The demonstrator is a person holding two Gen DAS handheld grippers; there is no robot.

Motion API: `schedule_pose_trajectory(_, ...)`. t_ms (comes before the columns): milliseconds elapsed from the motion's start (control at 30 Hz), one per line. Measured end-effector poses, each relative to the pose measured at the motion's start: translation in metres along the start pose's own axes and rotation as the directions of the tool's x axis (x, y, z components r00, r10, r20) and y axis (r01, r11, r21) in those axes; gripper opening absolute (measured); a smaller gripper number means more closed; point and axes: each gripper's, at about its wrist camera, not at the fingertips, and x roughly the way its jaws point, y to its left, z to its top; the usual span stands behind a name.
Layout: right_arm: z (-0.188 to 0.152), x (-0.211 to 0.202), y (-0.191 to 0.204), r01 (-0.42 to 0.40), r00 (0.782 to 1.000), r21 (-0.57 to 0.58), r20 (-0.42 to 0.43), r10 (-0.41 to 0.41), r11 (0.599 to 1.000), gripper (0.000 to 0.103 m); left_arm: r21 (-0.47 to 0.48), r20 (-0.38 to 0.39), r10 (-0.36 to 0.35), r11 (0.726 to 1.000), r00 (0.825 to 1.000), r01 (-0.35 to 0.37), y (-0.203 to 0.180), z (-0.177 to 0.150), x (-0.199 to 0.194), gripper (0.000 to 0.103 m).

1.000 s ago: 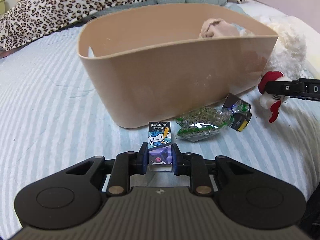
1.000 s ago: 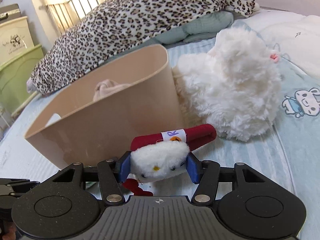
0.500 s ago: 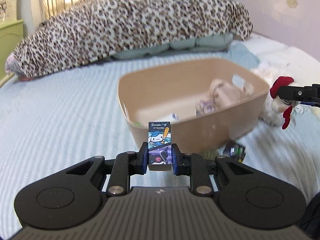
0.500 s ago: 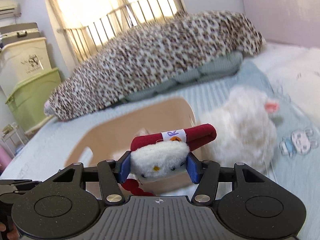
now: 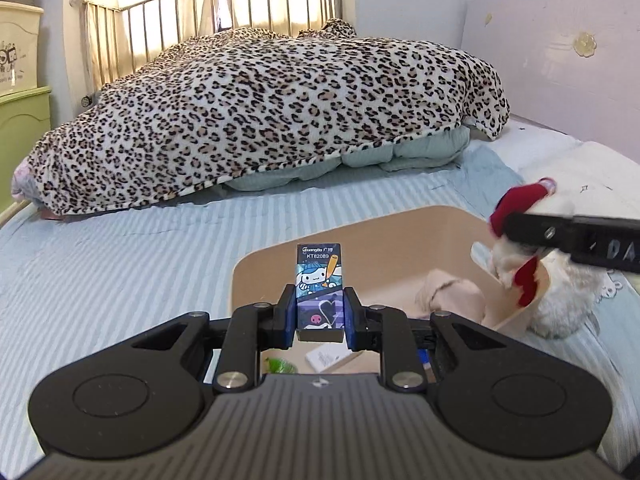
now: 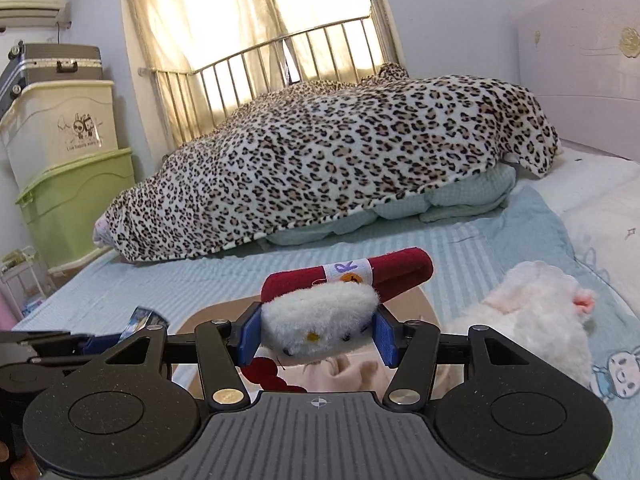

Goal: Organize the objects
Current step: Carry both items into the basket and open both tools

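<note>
My left gripper [image 5: 320, 316] is shut on a small cartoon-printed box [image 5: 319, 280] and holds it upright above the beige plastic bin [image 5: 256, 264]. My right gripper [image 6: 316, 340] is shut on a white plush cat toy with a red bow [image 6: 320, 328] and holds it above the same bin [image 6: 420, 300]; the toy also shows at the right of the left wrist view [image 5: 516, 256]. A beige cloth [image 5: 448, 296] and a white card [image 5: 332, 358] lie inside the bin.
A large white plush animal [image 6: 536, 328] lies on the striped blue bedsheet [image 5: 100, 280] right of the bin. A leopard-print blanket [image 5: 260, 120] covers the bed's far end before a metal headboard [image 5: 200, 32]. Storage boxes [image 6: 76, 200] stand left of the bed.
Both grippers have risen from beside the bin at bed level to above its opening, each still holding its object. The snack packets on the sheet have dropped out of sight.
</note>
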Motion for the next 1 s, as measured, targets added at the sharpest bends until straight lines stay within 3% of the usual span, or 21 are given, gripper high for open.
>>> schedule_pose_trajectory(167, -0.007, 0.025, 0.010, 0.031, 0.999, -0.060, -0.038, -0.034, 0.998, 0.054, -0.012, -0.030, -0.001, 1.000, 1.000, 0.001, -0.002, -0.002, 0.027, 0.025)
schedule_pose_trajectory(400, -0.026, 0.054, 0.011, 0.055, 0.991, -0.093, -0.115, -0.065, 0.994, 0.054, 0.010, -0.121, 0.054, 0.999, 0.991, -0.053, 0.001, -0.015, 0.066, 0.025)
schedule_pose_trajectory(567, -0.033, 0.065, 0.008, 0.074, 0.986, -0.128, -0.139, -0.092, 0.989, 0.054, 0.032, -0.164, 0.060, 0.998, 0.985, -0.056, -0.001, -0.020, 0.078, 0.025)
schedule_pose_trajectory(700, -0.031, 0.067, 0.008, 0.070, 0.984, -0.121, -0.152, -0.089, 0.990, 0.061, 0.030, -0.175, 0.065, 0.998, 0.982, -0.060, -0.002, -0.024, 0.078, 0.027)
schedule_pose_trajectory(733, -0.031, 0.067, 0.009, 0.071, 0.985, -0.121, -0.149, -0.089, 0.990, 0.063, 0.027, -0.178, 0.065, 0.998, 0.982, -0.061, -0.002, -0.024, 0.077, 0.029)
schedule_pose_trajectory(800, -0.028, 0.064, 0.008, 0.072, 0.986, -0.114, -0.142, -0.087, 0.991, 0.068, 0.022, -0.178, 0.075, 0.997, 0.981, -0.072, -0.001, -0.023, 0.074, 0.062)
schedule_pose_trajectory(833, -0.028, 0.062, 0.007, 0.067, 0.987, -0.106, -0.136, -0.081, 0.992, 0.068, 0.020, -0.167, 0.082, 0.997, 0.982, -0.080, 0.000, -0.022, 0.071, 0.069)
schedule_pose_trajectory(867, -0.027, 0.061, 0.006, 0.064, 0.988, -0.098, -0.136, -0.077, 0.993, 0.069, 0.021, -0.151, 0.088, 0.996, 0.985, -0.086, 0.001, -0.021, 0.067, 0.074)
schedule_pose_trajectory(1000, -0.023, 0.055, 0.003, 0.060, 0.990, -0.069, -0.122, -0.068, 0.996, 0.076, 0.021, -0.135, 0.103, 0.995, 0.985, -0.101, 0.005, -0.017, 0.056, 0.074)
